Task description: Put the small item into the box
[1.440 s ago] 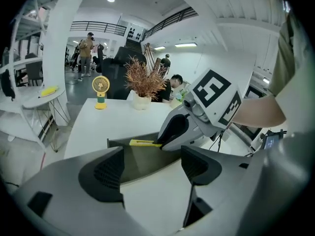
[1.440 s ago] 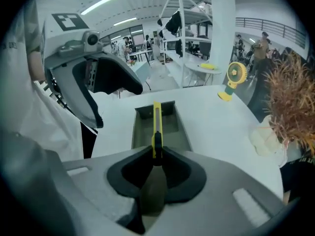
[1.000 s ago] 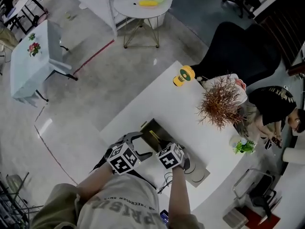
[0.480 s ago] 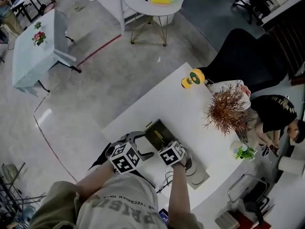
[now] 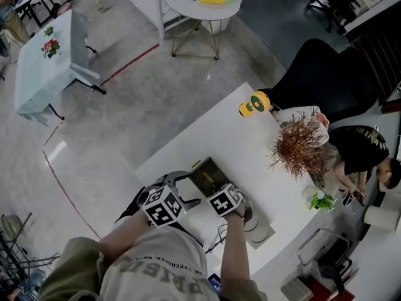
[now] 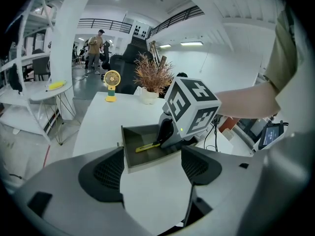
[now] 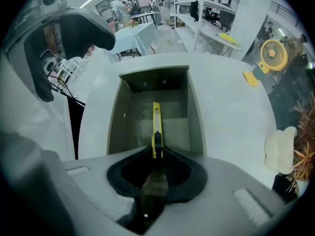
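Jaws of the right gripper [image 7: 156, 154] pinch the yellow knife [image 7: 156, 127], which hangs inside the box [image 7: 115, 124] by the near edge of the table [image 7: 221, 112]. The left gripper [image 6: 150, 168] is wide apart and empty beside it.

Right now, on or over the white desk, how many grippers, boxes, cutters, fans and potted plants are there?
grippers: 2, the left gripper and the right gripper
box: 1
yellow cutter: 1, inside the box, held by the right gripper
fan: 1
potted plants: 2, the dried plant and the green plant
total: 7
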{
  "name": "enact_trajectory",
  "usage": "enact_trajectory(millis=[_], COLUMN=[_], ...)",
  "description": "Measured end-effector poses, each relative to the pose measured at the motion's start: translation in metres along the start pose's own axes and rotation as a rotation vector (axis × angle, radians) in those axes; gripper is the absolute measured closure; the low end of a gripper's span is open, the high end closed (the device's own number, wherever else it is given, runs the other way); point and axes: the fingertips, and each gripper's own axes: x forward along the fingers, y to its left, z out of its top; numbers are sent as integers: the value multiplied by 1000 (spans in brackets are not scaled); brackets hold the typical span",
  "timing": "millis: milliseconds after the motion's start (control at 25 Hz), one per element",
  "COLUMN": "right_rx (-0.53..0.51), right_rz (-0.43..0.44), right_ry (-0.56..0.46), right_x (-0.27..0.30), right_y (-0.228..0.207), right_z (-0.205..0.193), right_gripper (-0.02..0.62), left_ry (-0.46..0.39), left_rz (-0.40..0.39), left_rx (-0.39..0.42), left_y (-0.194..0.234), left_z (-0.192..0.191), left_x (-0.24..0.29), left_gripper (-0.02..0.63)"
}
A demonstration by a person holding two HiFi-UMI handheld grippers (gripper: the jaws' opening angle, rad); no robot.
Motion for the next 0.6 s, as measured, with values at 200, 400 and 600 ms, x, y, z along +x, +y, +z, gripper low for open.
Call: enact_trajectory(millis=[200,400,600], right_rx=[10,7,7], right_rz=[16,35,37], right_ry=[9,17,23], right_x=[-1,-1,-1], right_y=[1,3,3], right_z=[-2,-2,-2], right_gripper=[532,532,531], left_ry=[5,6,4], left_rz=[-3,-3,-2], left_rx=[0,-2,-6], left_y=[2,5,8], left_z=[-1,-2,-2], left_x=[-1,-3,-3], left_gripper=[258,259,258])
